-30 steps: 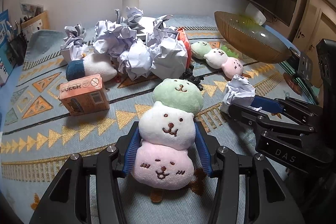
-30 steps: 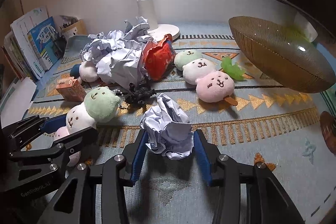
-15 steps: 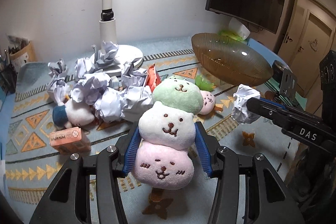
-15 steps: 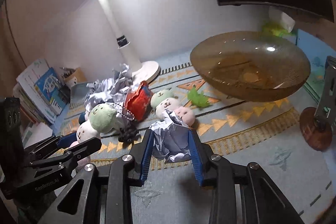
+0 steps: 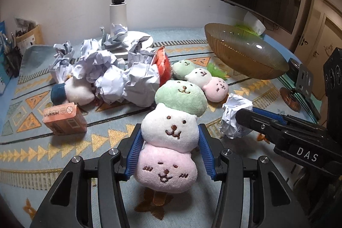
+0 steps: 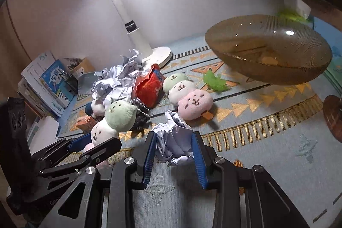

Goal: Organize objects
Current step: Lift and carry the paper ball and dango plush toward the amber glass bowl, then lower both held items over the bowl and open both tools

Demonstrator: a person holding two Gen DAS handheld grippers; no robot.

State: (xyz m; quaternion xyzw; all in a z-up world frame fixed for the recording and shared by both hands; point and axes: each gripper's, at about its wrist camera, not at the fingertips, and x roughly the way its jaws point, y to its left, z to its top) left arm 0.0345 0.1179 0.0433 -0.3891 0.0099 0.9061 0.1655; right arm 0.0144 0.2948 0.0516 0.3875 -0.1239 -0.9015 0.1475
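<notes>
While the left claw (image 5: 168, 155) is clenched on a three-ball plush skewer (image 5: 173, 134), its blue pads pressing the white and pink balls from both sides, the right claw (image 6: 174, 153) is clenched on a crumpled paper ball (image 6: 173, 140). Both held things hang clear above the patterned cloth covering the desk (image 5: 64, 146); in the left wrist view the paper ball (image 5: 234, 119) shows just right of the plush, with the right claw's dark arm (image 5: 284, 134) reaching in from the right edge. Toward the back of the desk, a heap of crumpled paper (image 5: 115, 76) lies in front of the white lamp base (image 5: 136, 42), with a red snack bag (image 6: 149, 87) touching its right side. A second plush skewer (image 5: 201, 78) lies flat just right of that bag, a green scrap (image 6: 214, 80) beside it. An orange card box (image 5: 64, 119) sits near the left edge, beside a white and blue plush (image 5: 70, 92). A large amber glass bowl (image 6: 269, 50) stands near the back right corner.
</notes>
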